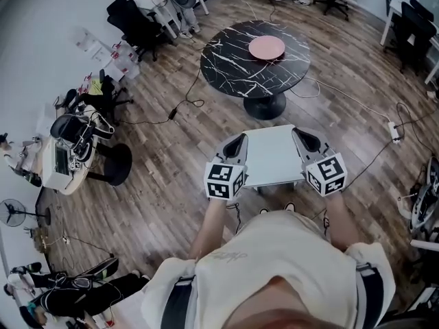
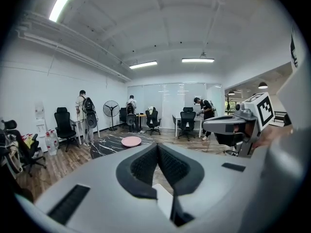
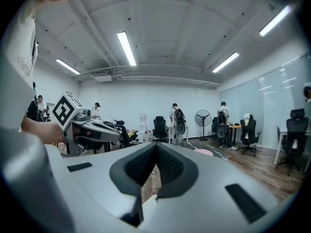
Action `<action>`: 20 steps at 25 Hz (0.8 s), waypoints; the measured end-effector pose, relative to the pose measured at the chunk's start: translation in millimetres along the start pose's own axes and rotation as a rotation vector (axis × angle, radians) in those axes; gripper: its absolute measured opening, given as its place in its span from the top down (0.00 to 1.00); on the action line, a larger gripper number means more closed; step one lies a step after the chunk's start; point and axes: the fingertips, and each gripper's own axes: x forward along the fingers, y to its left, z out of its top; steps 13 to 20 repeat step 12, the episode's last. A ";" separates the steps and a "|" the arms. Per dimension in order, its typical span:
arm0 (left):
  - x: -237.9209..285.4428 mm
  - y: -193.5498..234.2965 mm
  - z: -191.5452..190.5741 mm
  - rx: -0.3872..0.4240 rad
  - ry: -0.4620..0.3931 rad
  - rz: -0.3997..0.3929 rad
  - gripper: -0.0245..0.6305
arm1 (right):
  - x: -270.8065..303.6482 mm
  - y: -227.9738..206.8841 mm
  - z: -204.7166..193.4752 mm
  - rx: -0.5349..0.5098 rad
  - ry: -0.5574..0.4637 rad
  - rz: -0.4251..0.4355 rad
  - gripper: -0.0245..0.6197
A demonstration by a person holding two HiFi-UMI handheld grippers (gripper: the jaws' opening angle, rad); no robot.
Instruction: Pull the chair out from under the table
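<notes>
**Open-plan office doubling as a test room**

Around the round black marbled table [image 1: 255, 59] lies a wood-plank floor [image 1: 164, 184] with loose cables [image 1: 184, 105] trailing off from the table's foot. Black swivel office chairs [image 1: 137, 22] stand beyond the table by the white wall. More chairs sit at white desks [image 2: 187, 118] behind it, before a glazed partition [image 2: 167, 98]. A pedestal fan [image 2: 111, 107] and standing people with backpacks [image 2: 81, 113] are behind the table too. Strip lights [image 3: 126, 47] line the bare white ceiling above it. Left of the table in the head view, gear and wiring [image 1: 68, 146] pile up against the wall.
</notes>
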 end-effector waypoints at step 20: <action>2.1 -12.0 1.1 0.008 0.000 -0.039 0.93 | -1.3 0.0 -8.5 0.001 0.016 0.003 0.95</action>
